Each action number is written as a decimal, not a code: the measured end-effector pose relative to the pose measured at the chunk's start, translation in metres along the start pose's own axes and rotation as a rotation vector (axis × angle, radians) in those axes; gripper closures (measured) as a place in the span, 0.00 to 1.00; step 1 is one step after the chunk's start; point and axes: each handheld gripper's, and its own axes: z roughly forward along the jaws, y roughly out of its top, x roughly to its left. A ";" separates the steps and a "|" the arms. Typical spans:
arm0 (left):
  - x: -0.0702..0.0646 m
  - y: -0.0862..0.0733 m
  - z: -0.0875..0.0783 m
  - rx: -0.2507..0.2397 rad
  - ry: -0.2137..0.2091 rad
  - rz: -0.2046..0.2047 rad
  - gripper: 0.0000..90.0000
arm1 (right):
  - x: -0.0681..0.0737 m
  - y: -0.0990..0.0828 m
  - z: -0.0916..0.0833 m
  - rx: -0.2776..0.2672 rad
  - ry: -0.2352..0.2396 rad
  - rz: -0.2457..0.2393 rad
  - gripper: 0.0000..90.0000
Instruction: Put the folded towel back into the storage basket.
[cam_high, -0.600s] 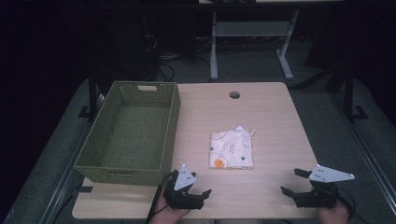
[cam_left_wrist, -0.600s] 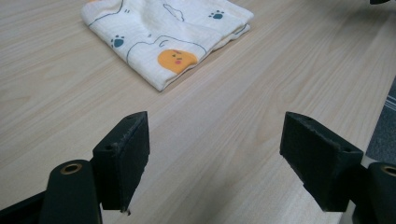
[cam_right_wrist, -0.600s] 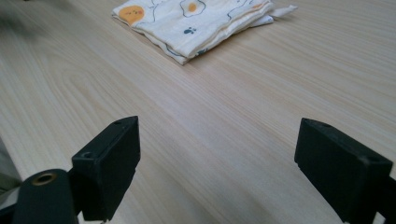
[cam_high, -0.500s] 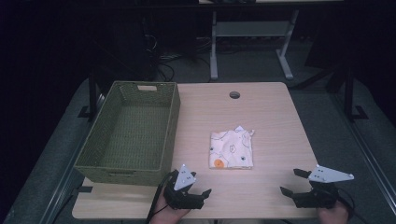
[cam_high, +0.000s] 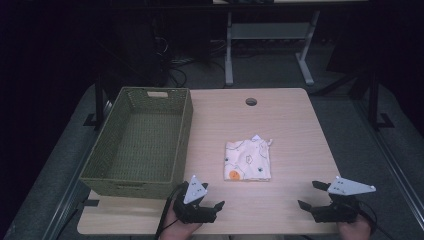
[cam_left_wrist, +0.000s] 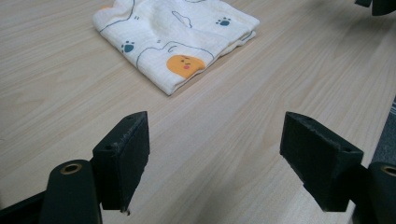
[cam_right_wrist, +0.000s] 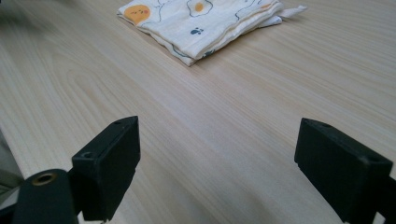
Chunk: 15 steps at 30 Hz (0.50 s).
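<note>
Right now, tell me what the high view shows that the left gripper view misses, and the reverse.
The high view alone takes in the woven green basket, the cable hole in the table, and both open claws from above, left claw and right claw. The left gripper view alone gives close detail: the cloth's stacked folded edges and blue paw prints. Both show the folded printed cloth with its orange patch, lying flat on the wooden table.
</note>
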 end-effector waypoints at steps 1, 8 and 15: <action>-0.001 0.000 0.001 0.005 0.001 0.004 0.28 | 0.000 0.000 0.000 -0.003 0.000 -0.004 0.15; -0.005 0.002 0.002 0.000 -0.008 0.005 0.28 | 0.000 0.001 0.002 -0.003 0.013 -0.011 0.15; -0.006 0.005 0.002 0.003 -0.005 0.026 0.28 | 0.002 0.002 0.002 -0.005 0.016 -0.015 0.15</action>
